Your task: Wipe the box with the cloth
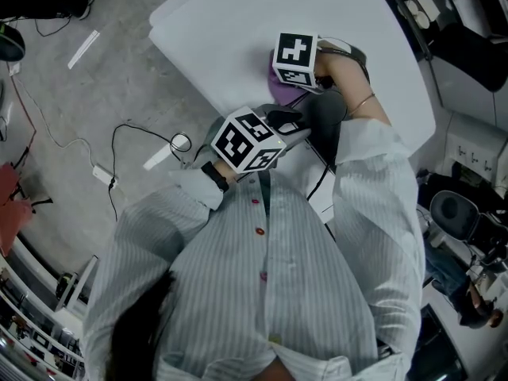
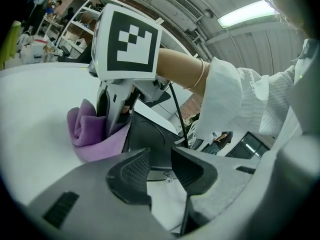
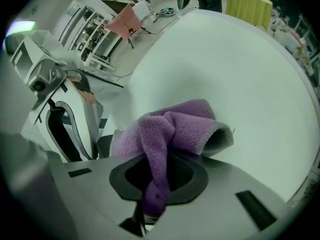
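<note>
A purple cloth (image 3: 175, 126) is bunched on the white table (image 1: 238, 22), and my right gripper (image 3: 155, 184) is shut on a fold of it. In the head view the cloth (image 1: 278, 94) peeks out under that gripper (image 1: 290, 86), whose tips are hidden by its marker cube. A black box (image 2: 147, 139) lies right behind the cloth (image 2: 87, 129), at the table's near edge; the head view shows it as a dark shape (image 1: 324, 117). My left gripper (image 2: 161, 170) hovers just short of the box, jaws slightly apart with nothing between them. The right gripper (image 2: 112, 109) stands over the cloth.
The table's left edge drops to a grey floor with loose cables (image 1: 119, 145). Shelves and equipment (image 1: 468, 213) crowd the right side. The person's striped shirt (image 1: 262, 276) fills the lower head view. More white tabletop (image 3: 240, 59) stretches beyond the cloth.
</note>
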